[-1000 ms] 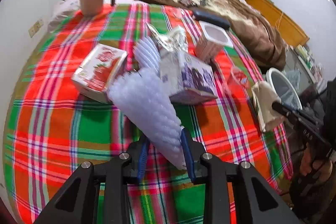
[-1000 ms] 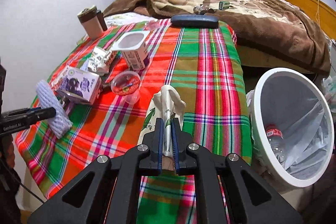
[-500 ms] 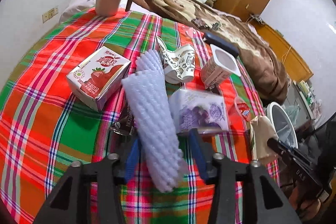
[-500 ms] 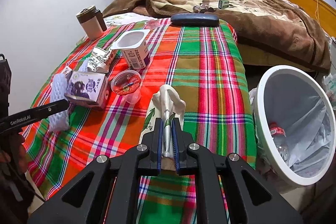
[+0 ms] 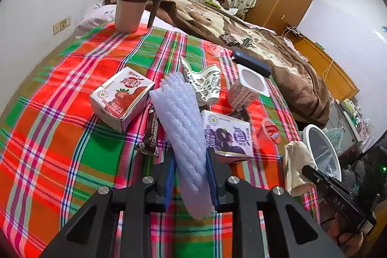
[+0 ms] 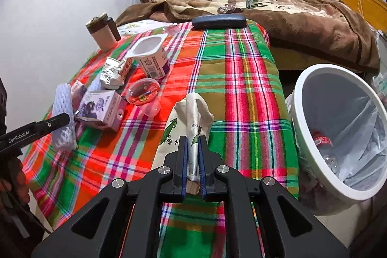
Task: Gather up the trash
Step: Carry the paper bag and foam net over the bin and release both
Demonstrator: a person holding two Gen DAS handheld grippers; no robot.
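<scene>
A white foam net sleeve [image 5: 180,117] lies lengthwise between the blue pads of my left gripper [image 5: 190,154]. Its jaws are closing, and both pads press on the sleeve's near end. The far end reaches the pile of cartons on the plaid cloth [image 5: 72,113]. My right gripper [image 6: 192,139] is shut on the neck of a cream bag with green arrows [image 6: 176,127], which rests near the cloth's front edge. The white trash bin [image 6: 321,67] stands beside the bed to the right of the bag, lined with plastic and holding a bottle. In the right wrist view the foam sleeve [image 6: 63,108] is at the far left.
On the cloth lie a strawberry milk carton [image 5: 121,98], a purple carton [image 5: 227,134], a yogurt cup [image 5: 249,88], a crumpled wrapper [image 5: 205,84], a clear red-lidded cup [image 5: 269,131] and a dark wrapper [image 5: 151,137]. A tall brown-lidded cup [image 5: 129,9] and a dark case [image 5: 251,62] sit farther back.
The left gripper rolled and tilted up, its jaws widened around the foam sleeve and then narrowed onto it again. The right gripper and its bag stayed put.
</scene>
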